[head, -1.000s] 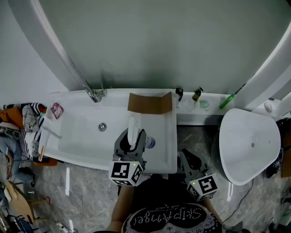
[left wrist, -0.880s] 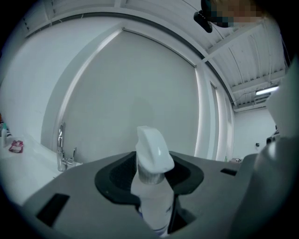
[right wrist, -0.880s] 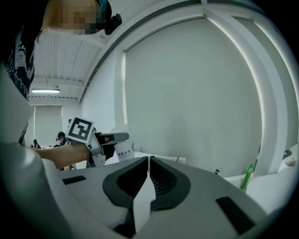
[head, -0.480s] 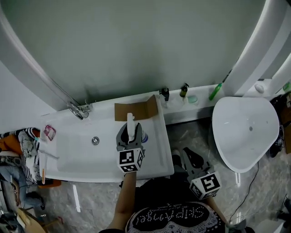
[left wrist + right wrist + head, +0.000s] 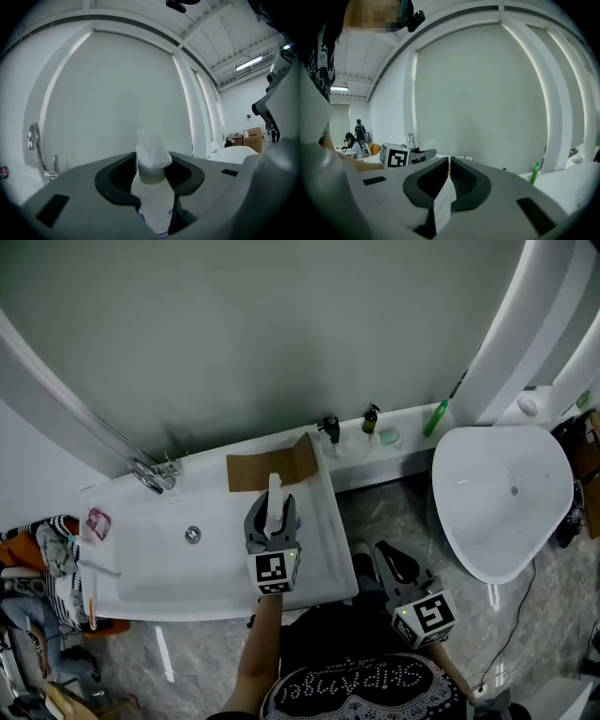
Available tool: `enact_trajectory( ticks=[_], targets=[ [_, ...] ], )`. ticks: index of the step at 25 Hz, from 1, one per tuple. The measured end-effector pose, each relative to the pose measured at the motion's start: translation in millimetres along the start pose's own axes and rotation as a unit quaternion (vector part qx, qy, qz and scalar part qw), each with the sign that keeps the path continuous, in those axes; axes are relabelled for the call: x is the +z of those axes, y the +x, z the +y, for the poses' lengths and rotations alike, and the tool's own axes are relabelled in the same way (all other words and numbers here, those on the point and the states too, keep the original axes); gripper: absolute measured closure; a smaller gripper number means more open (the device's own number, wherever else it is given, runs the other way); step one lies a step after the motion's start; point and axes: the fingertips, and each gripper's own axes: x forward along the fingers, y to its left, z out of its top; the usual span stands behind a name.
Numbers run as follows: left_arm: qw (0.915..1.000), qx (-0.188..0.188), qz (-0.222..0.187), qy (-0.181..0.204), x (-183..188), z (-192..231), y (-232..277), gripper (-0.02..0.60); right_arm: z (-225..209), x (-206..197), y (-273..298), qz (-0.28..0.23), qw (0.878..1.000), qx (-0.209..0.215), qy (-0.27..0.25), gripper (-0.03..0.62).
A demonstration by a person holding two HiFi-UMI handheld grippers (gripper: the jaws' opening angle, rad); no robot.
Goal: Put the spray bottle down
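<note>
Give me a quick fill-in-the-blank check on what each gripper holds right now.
1. The spray bottle is clamped in the left gripper, over the white ____.
2. The right gripper is shut on a thin strip coloured ____.
3. In the head view, the faucet stands to the ____ of the spray bottle.
Missing words: bathtub; white; left.
</note>
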Motion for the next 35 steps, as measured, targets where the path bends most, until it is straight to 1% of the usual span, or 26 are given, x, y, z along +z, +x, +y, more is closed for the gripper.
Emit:
enact_trajectory(
  ticks=[3,6,9,11,14,17,20,24,28,32,35],
  targets=[
    [0.9999,-0.01,-0.001,0.007,3.1,-6.1,-0.7,0.408,2.9,-1.2,3.0,0.001,1.0,0.004,0.001,0.566],
    [0.9999,-0.012,0.0,-0.008,5.7,-7.3,-0.7,0.407,5.4,-1.7,5.9,0.004,1.0,0.007,0.001,0.566],
    [0.9997,-0.018,0.01,0.012,1.0,-7.3,-0.8,0.407,6.5,-4.0,7.6,0.003,1.0,0.01,0.002,0.566],
    [0.9996,-0.018,0.011,0.017,-0.5,-6.6,-1.2,0.405,7.7,-5.0,8.4,0.003,1.0,0.011,0.003,0.566],
    [0.9998,-0.017,0.004,0.011,0.7,-5.8,-0.7,0.405,7.7,-4.2,8.6,0.001,1.0,0.01,0.004,0.566],
    [0.9996,-0.024,0.009,0.01,0.5,-6.7,-1.1,0.4,7.7,-4.2,9.0,0.001,1.0,0.01,0.005,0.566],
    [0.9996,-0.028,0.005,-0.001,3.9,-6.6,-4.7,0.399,8.0,-3.8,10.2,0.002,1.0,0.011,0.005,0.566],
    [0.9989,-0.044,-0.008,-0.014,18.8,-7.5,-11.1,0.37,9.8,-4.6,10.4,0.004,1.0,0.013,0.005,0.566],
    [0.9984,-0.051,-0.01,-0.019,28.7,-8.3,-25.9,0.368,13.6,-5.2,11.2,0.005,1.0,0.02,0.004,0.566],
    [0.9951,-0.066,-0.05,-0.054,62.2,-6.2,-54.9,0.368,18.3,-3.5,14.2,0.003,1.0,0.031,-0.001,0.566],
    [0.9924,-0.073,-0.076,-0.065,88.1,-2.1,-81.7,0.37,22.5,-2.3,21.1,-0.002,0.999,0.045,-0.005,0.566]
  ],
)
